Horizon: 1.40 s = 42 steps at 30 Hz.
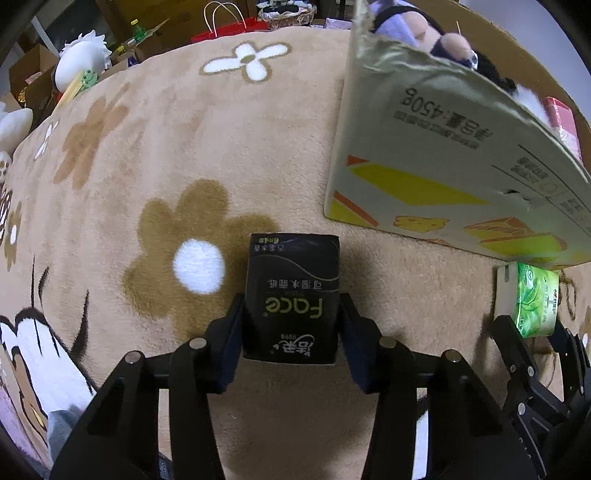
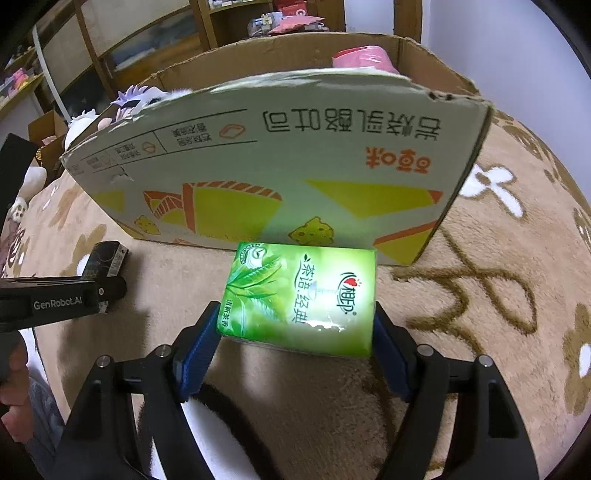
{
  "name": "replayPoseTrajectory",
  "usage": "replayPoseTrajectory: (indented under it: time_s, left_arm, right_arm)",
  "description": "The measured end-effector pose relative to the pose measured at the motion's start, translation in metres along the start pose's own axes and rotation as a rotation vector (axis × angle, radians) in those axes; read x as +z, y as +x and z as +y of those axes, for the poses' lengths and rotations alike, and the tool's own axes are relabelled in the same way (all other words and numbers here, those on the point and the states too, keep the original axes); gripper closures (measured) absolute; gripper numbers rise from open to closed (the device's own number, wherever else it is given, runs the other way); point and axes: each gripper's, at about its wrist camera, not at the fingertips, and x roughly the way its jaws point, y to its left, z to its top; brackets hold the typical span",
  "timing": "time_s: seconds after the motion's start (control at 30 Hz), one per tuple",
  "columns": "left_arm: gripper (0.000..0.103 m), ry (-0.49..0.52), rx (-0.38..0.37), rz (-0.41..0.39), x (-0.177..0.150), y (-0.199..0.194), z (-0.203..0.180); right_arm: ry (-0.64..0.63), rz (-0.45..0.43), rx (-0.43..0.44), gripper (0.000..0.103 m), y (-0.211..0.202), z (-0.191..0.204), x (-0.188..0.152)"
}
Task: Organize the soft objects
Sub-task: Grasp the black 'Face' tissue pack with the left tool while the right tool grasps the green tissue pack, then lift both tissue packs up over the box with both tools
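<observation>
My left gripper [image 1: 291, 314] is shut on a black "Face" tissue pack [image 1: 293, 291], held just above the beige flower blanket [image 1: 184, 147]. My right gripper [image 2: 295, 328] is shut on a green tissue pack [image 2: 299, 295], right in front of the cardboard box [image 2: 295, 155]. The box shows at the upper right in the left wrist view [image 1: 443, 155] and holds plush toys [image 1: 424, 33] and a pink item [image 2: 362, 57]. The green pack [image 1: 535, 299] and the right gripper also show at the right edge of the left wrist view. The black pack [image 2: 105, 258] shows at the left of the right wrist view.
A white plush [image 1: 83, 59], open cartons [image 1: 29, 81] and a red paper bag [image 1: 229, 29] lie beyond the blanket's far edge. A wooden shelf unit [image 2: 147, 37] stands behind the box. A printed cartoon figure [image 1: 37, 350] covers the blanket's near left.
</observation>
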Motion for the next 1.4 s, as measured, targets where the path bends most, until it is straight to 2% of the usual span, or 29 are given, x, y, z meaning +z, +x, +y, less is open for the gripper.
replayPoseTrajectory:
  time_s: [0.2,0.37,0.63,0.93,1.03,1.17,1.4]
  left_arm:
    - [0.057,-0.005,-0.017,-0.02,0.0,-0.008,0.002]
    - [0.057,0.006,-0.001,-0.047,-0.005,-0.021,0.008]
    - [0.057,0.038,-0.016,-0.124,-0.009,-0.047,0.007]
    - [0.057,0.098,0.02,-0.348,-0.014,-0.097,0.003]
    - [0.057,0.083,0.009,-0.423,-0.015,-0.114,0.006]
    - [0.057,0.068,-0.047,-0.507,-0.018,-0.136,0.008]
    - [0.057,0.081,-0.047,-0.649,-0.025,-0.167,0.002]
  right_arm:
    - [0.019,-0.006,0.0,0.022,-0.01,0.0,0.002]
    - [0.03,-0.02,0.009,0.023,-0.022,-0.004,0.005]
    - [0.02,-0.05,0.019,0.023,-0.043,-0.005,0.005]
    - [0.029,-0.144,0.032,0.023,-0.084,-0.007,0.008]
    - [0.042,-0.172,0.033,0.023,-0.096,-0.013,0.008]
    - [0.053,-0.225,0.027,0.023,-0.111,-0.012,0.013]
    - [0.02,-0.309,0.011,0.023,-0.136,-0.008,0.028]
